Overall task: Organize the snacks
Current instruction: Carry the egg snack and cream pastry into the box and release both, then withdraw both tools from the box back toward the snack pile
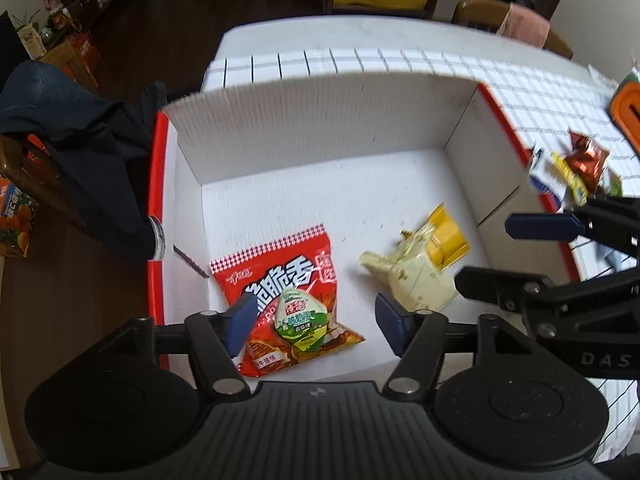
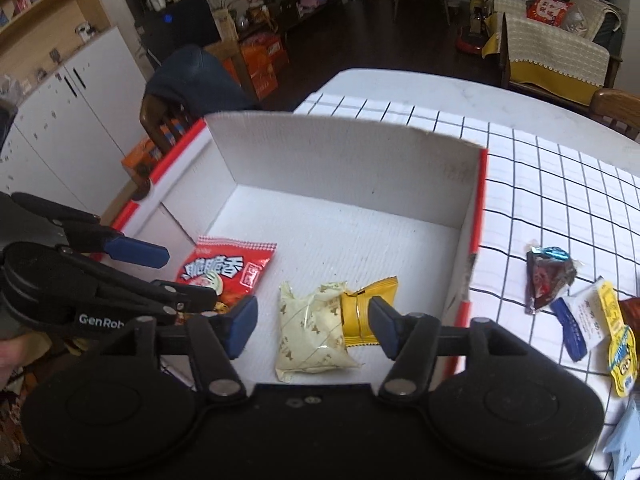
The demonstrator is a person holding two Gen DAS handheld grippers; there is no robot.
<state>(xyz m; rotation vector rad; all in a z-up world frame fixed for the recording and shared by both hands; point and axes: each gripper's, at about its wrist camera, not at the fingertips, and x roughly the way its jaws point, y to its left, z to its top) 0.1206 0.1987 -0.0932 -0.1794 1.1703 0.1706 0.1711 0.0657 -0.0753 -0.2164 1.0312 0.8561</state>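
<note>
A white cardboard box with a red rim stands on the checked tablecloth. Inside lie a red snack bag with a small green-and-white packet on it, a cream packet and a yellow packet. My left gripper hangs open over the green packet, its pads clear of it. Over the cream and yellow packets my right gripper is open too, touching neither.
Loose snacks lie on the cloth to the right of the box: a dark brown packet, a white-and-blue one, a yellow one. A chair draped with dark clothing stands left of the table.
</note>
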